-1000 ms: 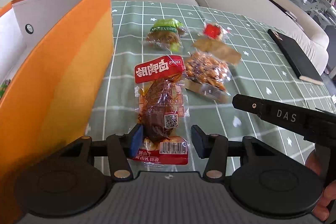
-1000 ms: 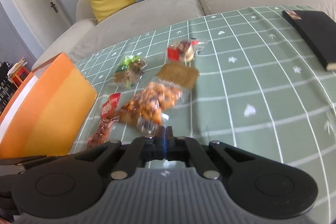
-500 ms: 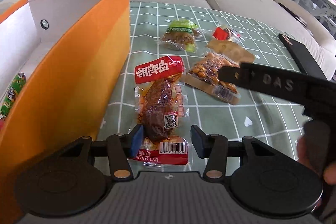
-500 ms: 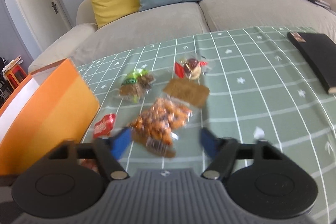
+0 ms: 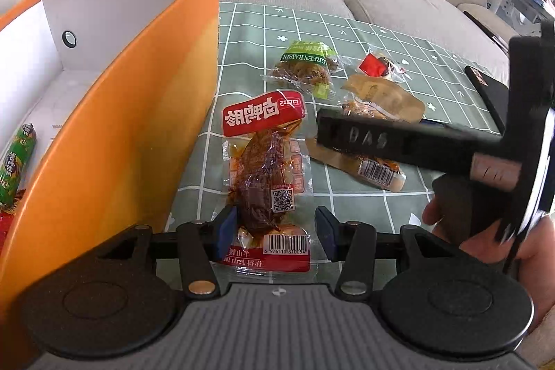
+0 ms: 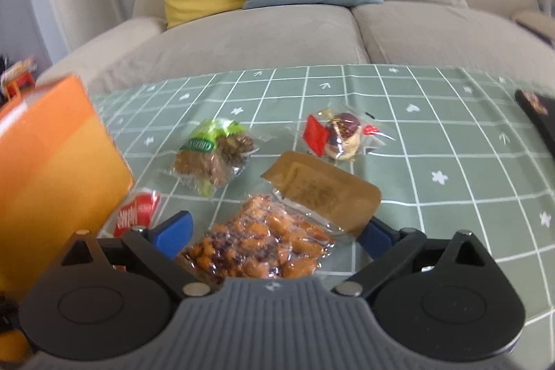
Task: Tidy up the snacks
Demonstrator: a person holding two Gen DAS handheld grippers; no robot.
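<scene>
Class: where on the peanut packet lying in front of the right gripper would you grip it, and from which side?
Grip the peanut packet across its narrow width at the near end, coming from above: it lies flat, and the right gripper, jaws just opened, already straddles it.

Both wrist views close, angled down over tablecloth point(image 5: 347, 203), sharing snack packets

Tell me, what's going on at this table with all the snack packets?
A person is sorting snacks into an orange box with two hand-held grippers. The left gripper straddles a red meat snack packet that lies on the green tablecloth. The right gripper has just been opening its jaws and now stands wide around a packet of nuts, not yet gripped.
</scene>
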